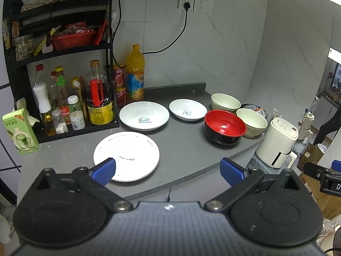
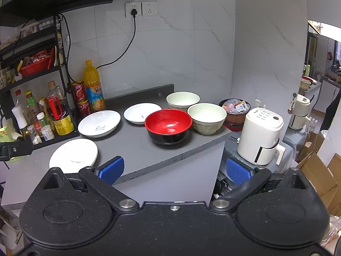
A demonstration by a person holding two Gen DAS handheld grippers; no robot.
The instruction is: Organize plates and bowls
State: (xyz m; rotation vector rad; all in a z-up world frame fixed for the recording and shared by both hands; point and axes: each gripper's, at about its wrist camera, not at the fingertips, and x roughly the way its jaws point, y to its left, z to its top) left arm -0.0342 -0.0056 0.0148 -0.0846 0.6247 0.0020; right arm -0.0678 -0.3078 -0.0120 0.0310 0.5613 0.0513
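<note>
On the grey counter point(image 1: 183, 149) lie a flat white plate point(image 1: 127, 153), a deep white plate marked "Sweet" point(image 1: 144, 115) and a smaller white plate point(image 1: 187, 109). To their right stand a red-and-black bowl point(image 1: 224, 127) and two cream bowls point(image 1: 225, 102) point(image 1: 252, 122). My left gripper point(image 1: 168, 170) is open and empty, its left pad over the flat plate's near rim. In the right wrist view the same flat plate point(image 2: 73, 155), "Sweet" plate point(image 2: 99, 123), small plate point(image 2: 142, 113), red bowl point(image 2: 168, 125) and cream bowls point(image 2: 182, 100) point(image 2: 206, 117) show. My right gripper point(image 2: 174, 170) is open and empty before the counter's front edge.
A black rack of bottles point(image 1: 64, 98) stands at the counter's left, with an orange juice bottle point(image 1: 135, 74) and red cans beside it. A green carton point(image 1: 20, 131) sits at far left. A white appliance point(image 2: 260, 135) and a dark bowl of packets point(image 2: 234, 111) stand right of the counter.
</note>
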